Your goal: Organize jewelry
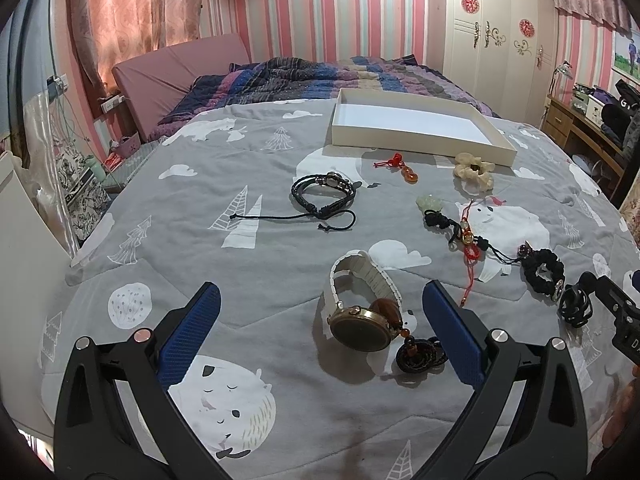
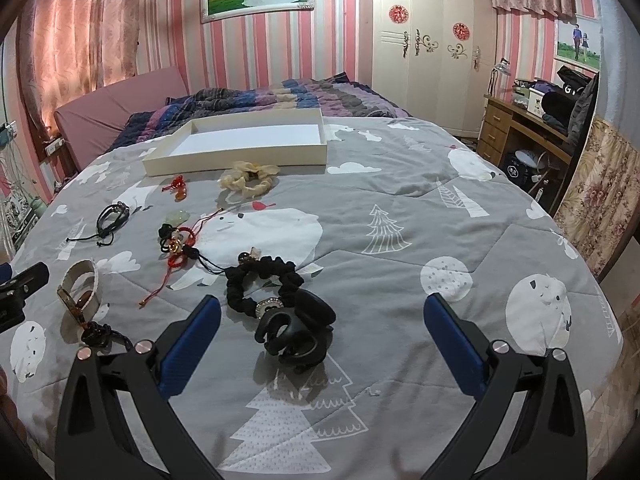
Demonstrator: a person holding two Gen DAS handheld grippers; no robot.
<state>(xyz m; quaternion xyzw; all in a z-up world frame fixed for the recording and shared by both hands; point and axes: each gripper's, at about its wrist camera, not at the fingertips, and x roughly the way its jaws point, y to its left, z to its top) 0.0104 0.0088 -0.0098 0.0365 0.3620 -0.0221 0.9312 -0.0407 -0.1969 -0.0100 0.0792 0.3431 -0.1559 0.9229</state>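
Two claws with blue pads fill the bottom of each view, both spread wide and pinching nothing: the left gripper [image 1: 320, 336] frames a watch [image 1: 362, 312] with a white band, lying on its side at lower centre on a grey printed quilt [image 1: 240, 280]. Touching the watch's right side is a brown bead on a dark braided cord [image 1: 420, 354]; how they overlap is hard to make out.

The right gripper [image 2: 320, 336] stands open around a black hair claw [image 2: 294, 332], which rests against a black scrunchie [image 2: 260, 282] with a small sparkly ring. In the left view both sit at the right edge, partly behind the other tool's black body.

Mid-frame in the left view lies a tangle of black and red knotted cords [image 1: 464, 236] with a pale green charm; the strands cannot be told apart. Left of it sits a black braided bracelet [image 1: 324, 192], its loose cord trailing left.

Farther up are a small red-knotted orange charm [image 1: 402, 168] and a cream scrunchie [image 1: 474, 170], both just before the shallow white tray [image 1: 420, 142], which holds nothing visible. Beyond it a striped blanket [image 1: 320, 76] is bunched against the pink striped wall, and a framed picture is cut off by the top edge.
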